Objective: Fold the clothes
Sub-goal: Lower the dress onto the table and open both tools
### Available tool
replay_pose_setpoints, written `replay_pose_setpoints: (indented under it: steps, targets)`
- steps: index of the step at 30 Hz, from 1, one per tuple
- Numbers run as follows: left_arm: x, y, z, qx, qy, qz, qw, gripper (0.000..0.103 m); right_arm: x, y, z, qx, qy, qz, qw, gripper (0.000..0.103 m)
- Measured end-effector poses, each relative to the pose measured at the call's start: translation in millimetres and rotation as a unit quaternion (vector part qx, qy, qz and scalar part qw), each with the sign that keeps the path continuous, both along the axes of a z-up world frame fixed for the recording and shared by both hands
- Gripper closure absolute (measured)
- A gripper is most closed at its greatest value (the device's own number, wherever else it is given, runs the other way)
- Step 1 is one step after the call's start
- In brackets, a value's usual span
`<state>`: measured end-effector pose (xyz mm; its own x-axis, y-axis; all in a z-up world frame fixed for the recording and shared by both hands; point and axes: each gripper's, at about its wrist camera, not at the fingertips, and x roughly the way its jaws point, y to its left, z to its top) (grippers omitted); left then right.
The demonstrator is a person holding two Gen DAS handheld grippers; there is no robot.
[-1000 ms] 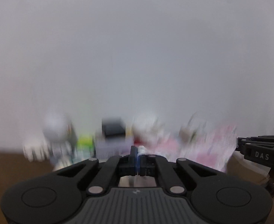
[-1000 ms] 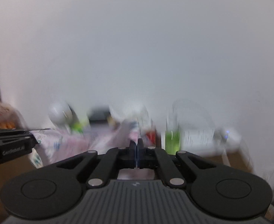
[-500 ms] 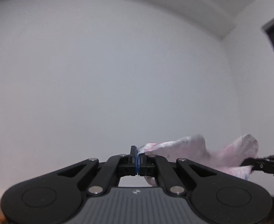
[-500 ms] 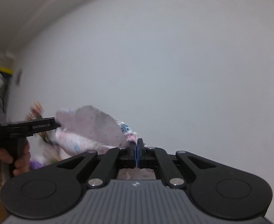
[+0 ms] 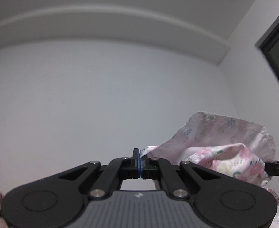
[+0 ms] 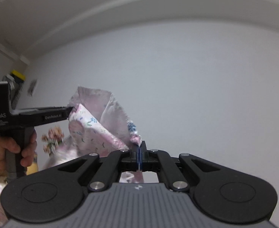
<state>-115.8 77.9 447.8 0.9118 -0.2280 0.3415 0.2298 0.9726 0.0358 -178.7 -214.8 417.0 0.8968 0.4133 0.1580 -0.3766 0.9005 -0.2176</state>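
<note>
white wall behind | pink floral cloth bunched, raised | left tongs, right tongs both clenched on its edge

A pink floral cloth hangs in the air in front of a white wall — crumpled, its paler underside showing, edges frayed, stretched slackly left to right.
</note>
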Motion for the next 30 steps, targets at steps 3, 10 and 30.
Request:
replay_pose_setpoints:
  steps: [3,10,30]
  targets:
    - [58.5,-11.1,-34.8,0.020,0.080,0.002,0.9966,0.103,65.5,5.1,-27.2,-0.008,0.080,-0.018,0.997,0.103]
    - [245.5,-55.3,-217.6,0.108,0.329,0.066,0.9358,0.043,294.0,-0.5,-196.0,-0.064,0.370,-0.103,0.921,0.078]
    - [130.8,1.3,-375.2,0.051,0.521,-0.116,0.8441,0.039,161.9,114.8,-374.4,-0.160,0.415,0.022,0.895,0.032]
